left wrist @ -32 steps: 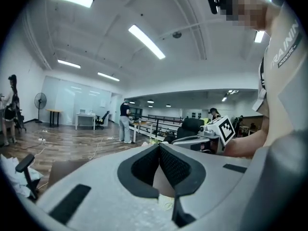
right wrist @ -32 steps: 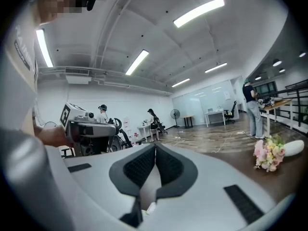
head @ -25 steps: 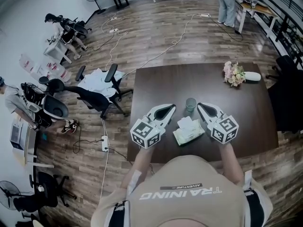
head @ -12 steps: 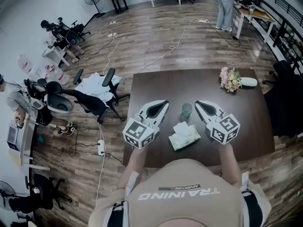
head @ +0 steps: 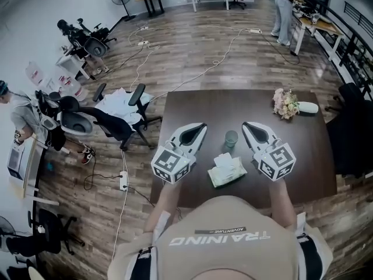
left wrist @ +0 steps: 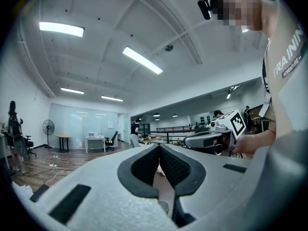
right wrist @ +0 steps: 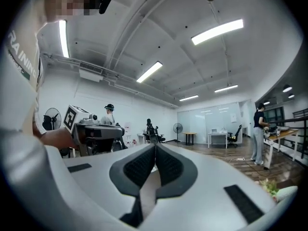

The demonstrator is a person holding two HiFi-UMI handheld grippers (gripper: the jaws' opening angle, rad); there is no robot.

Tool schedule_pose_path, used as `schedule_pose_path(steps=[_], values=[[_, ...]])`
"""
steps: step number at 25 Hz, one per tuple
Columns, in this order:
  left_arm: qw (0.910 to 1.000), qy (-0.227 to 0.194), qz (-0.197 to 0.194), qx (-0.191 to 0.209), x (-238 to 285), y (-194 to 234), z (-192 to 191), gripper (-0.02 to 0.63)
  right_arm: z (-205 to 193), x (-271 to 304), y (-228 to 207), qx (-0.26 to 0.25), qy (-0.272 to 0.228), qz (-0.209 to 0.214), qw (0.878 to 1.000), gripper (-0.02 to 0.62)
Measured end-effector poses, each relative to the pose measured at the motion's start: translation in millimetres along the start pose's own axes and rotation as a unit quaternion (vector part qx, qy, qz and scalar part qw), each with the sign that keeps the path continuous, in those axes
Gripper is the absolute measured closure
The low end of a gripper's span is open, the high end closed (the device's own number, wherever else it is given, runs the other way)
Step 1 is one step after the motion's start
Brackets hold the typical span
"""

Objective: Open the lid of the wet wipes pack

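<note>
Hovering clenched and empty above the table (head: 198, 107), the left claw (head: 200, 127) and right claw (head: 249, 126) are flanking the wet wipes pack (head: 226, 170), lying at 6 o'clock from a cup (head: 231, 139) which a careless reach may topple.

Bright, even light comes from ceiling strips (left wrist: 142, 60), which glare white in both gripper views. Every view bends strongly toward its edges; the gripper views have black corners. The left tongs (left wrist: 159, 147) look soft close up; the counter (head: 198, 101) shows faint shadows.
</note>
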State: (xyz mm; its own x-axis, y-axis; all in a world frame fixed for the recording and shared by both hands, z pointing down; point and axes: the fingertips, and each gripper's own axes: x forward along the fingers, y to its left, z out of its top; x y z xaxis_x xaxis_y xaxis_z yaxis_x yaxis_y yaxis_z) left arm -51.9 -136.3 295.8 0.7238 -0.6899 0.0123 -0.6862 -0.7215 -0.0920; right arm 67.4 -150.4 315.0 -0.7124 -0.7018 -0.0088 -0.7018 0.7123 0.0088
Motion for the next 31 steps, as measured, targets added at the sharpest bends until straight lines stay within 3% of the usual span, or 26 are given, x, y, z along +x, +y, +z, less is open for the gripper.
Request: schedule_pose_path(steps=[31], values=[[0.9990, 0.015, 0.019, -0.037, -20, 6, -24, 0.597, -24, 4, 20, -0.015, 0.044, 0.002, 0.999, 0.581]])
